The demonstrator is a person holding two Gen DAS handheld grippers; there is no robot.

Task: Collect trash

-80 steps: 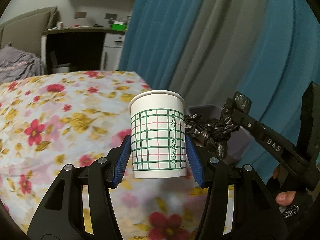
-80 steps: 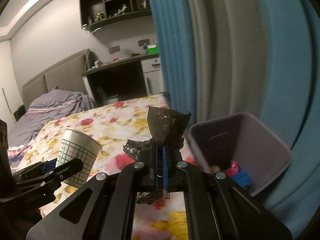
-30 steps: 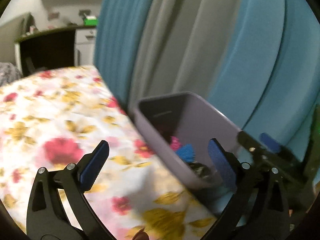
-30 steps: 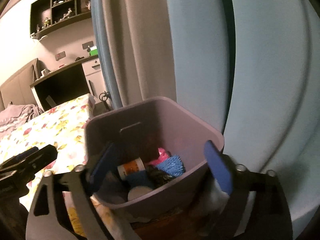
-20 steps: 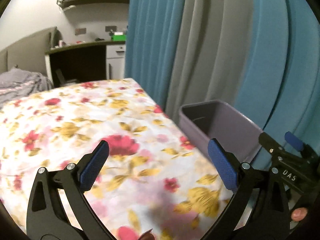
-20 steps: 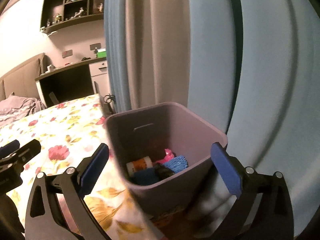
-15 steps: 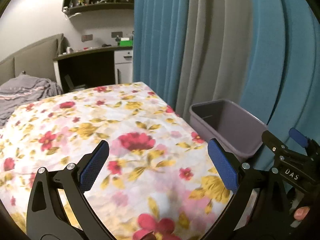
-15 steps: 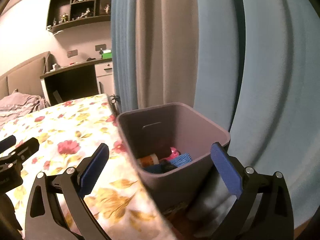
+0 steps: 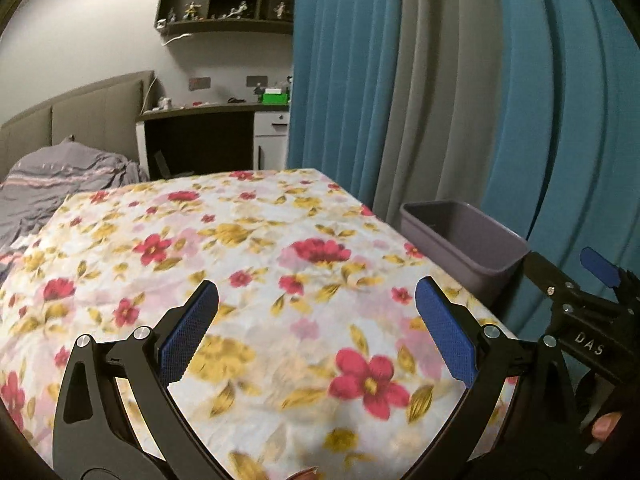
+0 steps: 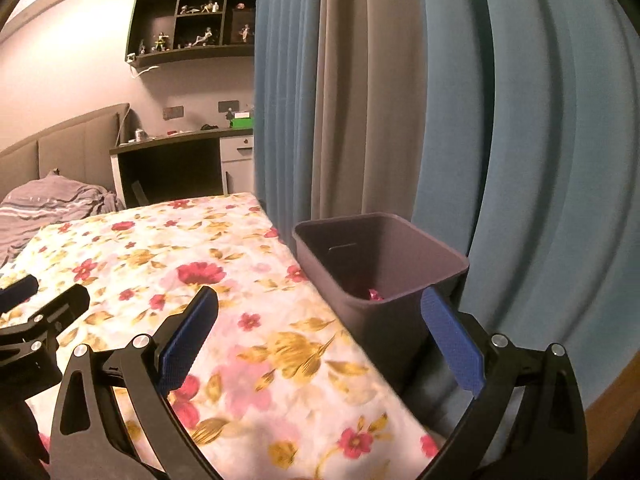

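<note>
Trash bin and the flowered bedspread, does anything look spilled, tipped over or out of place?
Nothing stands out. The trash bin stands upright beside the flowered bedspread, with nothing spilled around it. No trash shows on the bedspread.

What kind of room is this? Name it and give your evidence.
Most likely a bedroom: a bed with a floral sheet and padded headboard, a desk under a shelf of figurines, and blue curtains behind a grey trash bin.

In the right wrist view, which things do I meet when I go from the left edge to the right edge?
left gripper → floral bedspread → purple trash bin → blue curtain
</note>
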